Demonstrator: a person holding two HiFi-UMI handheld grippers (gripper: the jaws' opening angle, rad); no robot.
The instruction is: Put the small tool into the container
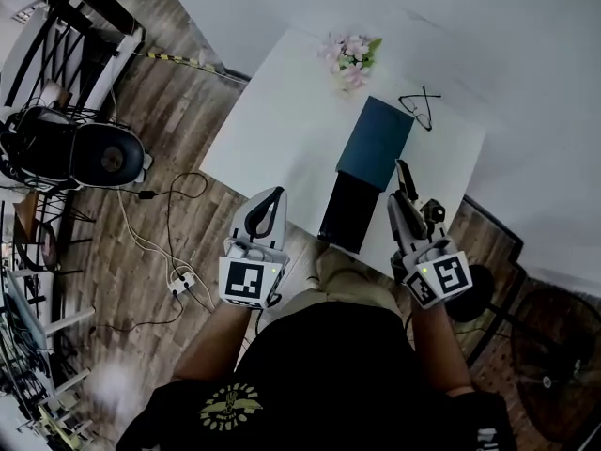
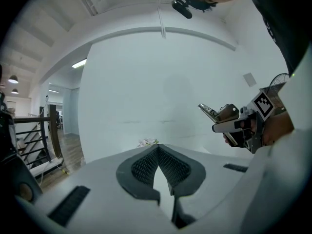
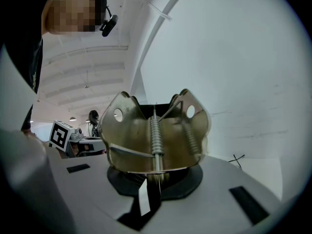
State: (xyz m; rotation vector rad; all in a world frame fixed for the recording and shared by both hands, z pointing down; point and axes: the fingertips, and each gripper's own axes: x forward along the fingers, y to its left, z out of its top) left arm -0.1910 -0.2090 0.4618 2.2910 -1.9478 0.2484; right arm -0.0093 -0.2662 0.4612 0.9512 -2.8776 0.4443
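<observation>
1. Right gripper (image 3: 154,177) jaws, nearly together, clamp the small tool (image 3: 155,133): a bent sheet-metal clip with a coiled spring and two round holes.
2. Left gripper (image 2: 157,152): ribbed dark pads meet, empty.
3. Tool held just beside the dark rectangular container (image 1: 349,209) on the white table (image 1: 282,120).

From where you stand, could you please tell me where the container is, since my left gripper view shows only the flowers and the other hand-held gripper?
Observer: A dark box lies at the near edge of the white table, in front of the person.
Operator: Thank you. Is anything next to it?
Observer: A teal panel, perhaps its lid, adjoins its far end.
Operator: And where is the right hand-held gripper relative to it?
Observer: In the head view, the right hand-held gripper, shut on the metal clip, shows just right of the dark box.
</observation>
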